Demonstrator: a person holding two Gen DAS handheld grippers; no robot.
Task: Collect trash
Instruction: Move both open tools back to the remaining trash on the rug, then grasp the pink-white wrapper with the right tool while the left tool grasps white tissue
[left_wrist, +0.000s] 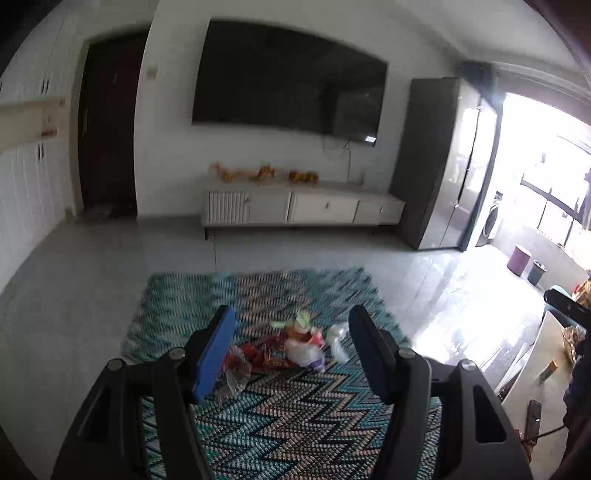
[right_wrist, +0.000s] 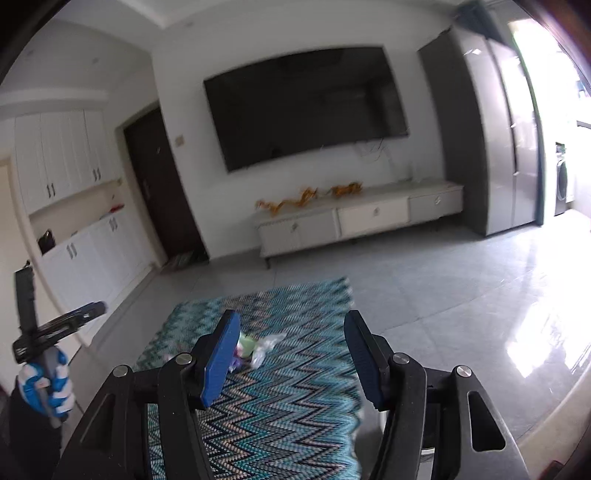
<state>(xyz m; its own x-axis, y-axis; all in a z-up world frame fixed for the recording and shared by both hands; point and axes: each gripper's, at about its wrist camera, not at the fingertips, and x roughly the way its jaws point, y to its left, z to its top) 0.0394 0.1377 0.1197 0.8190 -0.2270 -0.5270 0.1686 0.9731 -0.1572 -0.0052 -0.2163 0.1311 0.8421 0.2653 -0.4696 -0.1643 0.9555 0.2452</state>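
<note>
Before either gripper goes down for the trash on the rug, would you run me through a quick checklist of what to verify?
1. Trash pile located on the rug: ok.
2. Left gripper open and empty: ok.
3. Right gripper open and empty: ok.
4. Pile lies ahead of both grippers, not yet reached: ok.
5. Individual pieces distinguishable: not ok, the views are blurred.
6. Bin or bag for the trash within reach: cannot tell.

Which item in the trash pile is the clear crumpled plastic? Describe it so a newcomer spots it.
Find the zigzag teal rug before the TV cabinet. The trash pile lies on it. The crumpled clear plastic sits at its right edge, colourless beside red and green wrappers.
</note>
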